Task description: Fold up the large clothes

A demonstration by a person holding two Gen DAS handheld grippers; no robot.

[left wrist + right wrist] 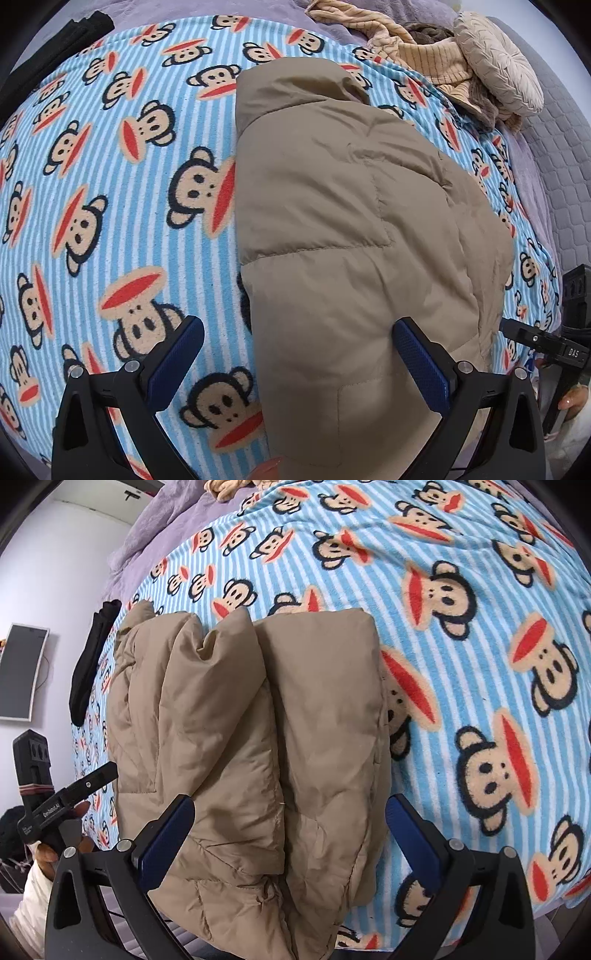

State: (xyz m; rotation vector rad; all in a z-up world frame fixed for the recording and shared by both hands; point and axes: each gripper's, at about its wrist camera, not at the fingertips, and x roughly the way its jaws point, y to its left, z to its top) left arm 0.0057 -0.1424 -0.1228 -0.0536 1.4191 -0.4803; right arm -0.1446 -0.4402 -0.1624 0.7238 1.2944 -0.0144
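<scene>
A tan puffer jacket (351,221) lies folded into a long bundle on a blue striped monkey-print blanket (110,184). My left gripper (299,343) hovers open over the jacket's near end, its right finger over the fabric and its left finger over the blanket. In the right wrist view the jacket (258,720) shows two padded folds side by side on the blanket (480,627). My right gripper (290,819) is open, its fingers straddling the jacket's near edge without pinching it. Each view shows the other gripper: the right one (535,339), the left one (74,794).
A black garment (85,26) (92,657) lies at the blanket's far edge. Beige knit clothes (424,55) and a round cushion (498,62) are piled at the far end. A purple blanket (155,528) lies underneath. A monitor (22,672) stands by the wall.
</scene>
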